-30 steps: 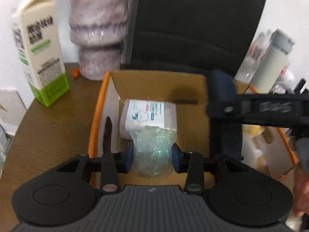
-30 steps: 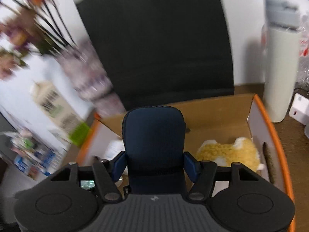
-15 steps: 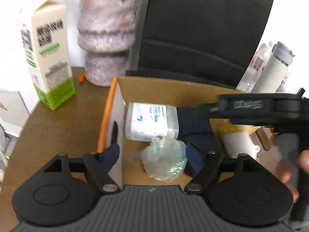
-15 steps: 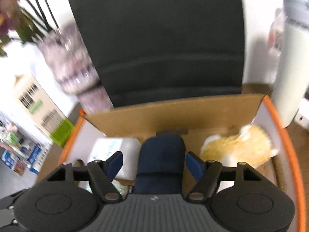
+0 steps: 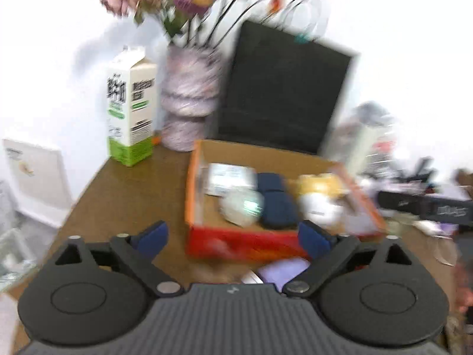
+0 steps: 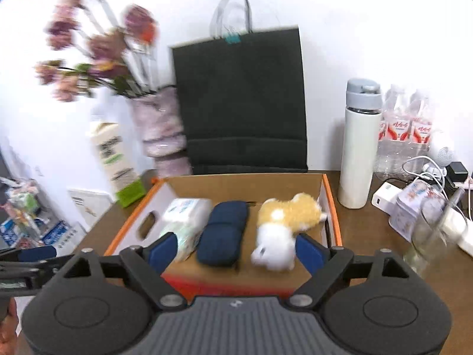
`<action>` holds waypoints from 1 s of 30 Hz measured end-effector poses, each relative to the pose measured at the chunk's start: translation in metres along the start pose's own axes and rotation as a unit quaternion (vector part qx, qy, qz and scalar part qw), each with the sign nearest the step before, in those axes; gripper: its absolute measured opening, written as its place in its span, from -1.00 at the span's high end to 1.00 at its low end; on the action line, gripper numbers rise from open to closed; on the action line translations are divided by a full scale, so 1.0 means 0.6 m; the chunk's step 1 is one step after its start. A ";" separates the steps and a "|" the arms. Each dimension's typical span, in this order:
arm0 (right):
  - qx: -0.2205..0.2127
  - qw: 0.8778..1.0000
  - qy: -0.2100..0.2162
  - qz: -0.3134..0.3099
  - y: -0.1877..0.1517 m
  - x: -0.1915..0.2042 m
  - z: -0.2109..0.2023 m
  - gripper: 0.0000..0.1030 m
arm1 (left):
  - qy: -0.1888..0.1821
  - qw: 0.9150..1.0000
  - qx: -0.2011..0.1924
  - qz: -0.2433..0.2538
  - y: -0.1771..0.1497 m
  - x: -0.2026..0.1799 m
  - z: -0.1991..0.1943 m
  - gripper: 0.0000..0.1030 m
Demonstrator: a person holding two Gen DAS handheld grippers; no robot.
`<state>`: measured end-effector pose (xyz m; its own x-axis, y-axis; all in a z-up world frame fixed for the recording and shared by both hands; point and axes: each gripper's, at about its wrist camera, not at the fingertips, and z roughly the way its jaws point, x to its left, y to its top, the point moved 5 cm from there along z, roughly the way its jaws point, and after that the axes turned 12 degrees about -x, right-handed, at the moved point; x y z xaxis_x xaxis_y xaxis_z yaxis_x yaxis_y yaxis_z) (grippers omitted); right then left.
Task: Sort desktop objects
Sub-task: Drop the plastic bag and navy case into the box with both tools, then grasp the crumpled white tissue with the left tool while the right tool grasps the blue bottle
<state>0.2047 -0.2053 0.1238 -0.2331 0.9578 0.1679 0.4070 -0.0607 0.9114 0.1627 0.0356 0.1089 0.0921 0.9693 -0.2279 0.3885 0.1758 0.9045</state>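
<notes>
Both claws have released their loads and pulled back from the box (image 6: 331, 204). The left claw (image 5: 233, 236) is spread wide and empty; the crinkled plastic ball (image 5: 242, 208) it carried now lies in the box, centre frame. The right claw (image 6: 229, 250) is likewise spread and empty; its dark blue case (image 6: 224, 232) rests between the tissue pack (image 6: 184, 222) and the plush toy (image 6: 283, 227). Judgement: both placements are complete. A lilac item (image 5: 283, 269) on the surface, lower centre of the left view, may be next.
</notes>
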 end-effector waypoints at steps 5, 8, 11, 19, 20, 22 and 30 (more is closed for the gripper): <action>-0.030 0.999 0.008 -0.016 -0.115 0.030 -0.120 -0.83 | 0.021 0.999 -0.042 0.005 -0.099 -0.006 -0.132 -0.96; -0.036 0.999 0.008 -0.005 -0.193 0.039 -0.163 -0.83 | 0.044 0.997 -0.055 0.038 -0.157 -0.011 -0.174 -0.97; -0.020 1.000 0.000 0.015 -0.260 0.038 -0.188 -0.83 | 0.046 0.996 -0.054 0.050 -0.202 -0.009 -0.193 -1.00; -0.001 0.999 -0.022 0.026 -0.333 0.017 -0.197 -0.83 | 0.073 0.994 -0.031 0.080 -0.261 0.004 -0.187 -1.00; 0.001 0.999 -0.019 0.032 -0.334 0.015 -0.197 -0.83 | 0.074 0.993 -0.031 0.086 -0.264 0.003 -0.187 -1.00; -0.001 0.999 -0.014 0.038 -0.334 0.012 -0.198 -0.84 | 0.077 0.992 -0.029 0.094 -0.270 0.000 -0.182 -1.00; 0.006 0.998 0.004 0.063 -0.335 0.005 -0.197 -0.84 | 0.080 0.991 -0.012 0.107 -0.286 0.002 -0.173 -1.00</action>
<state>0.0177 -0.2235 -0.0144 -0.1874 0.9405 0.2835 0.4441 -0.1763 0.8785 0.0009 0.0245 -0.0095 0.0233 0.9993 0.0289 0.3533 -0.0353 0.9348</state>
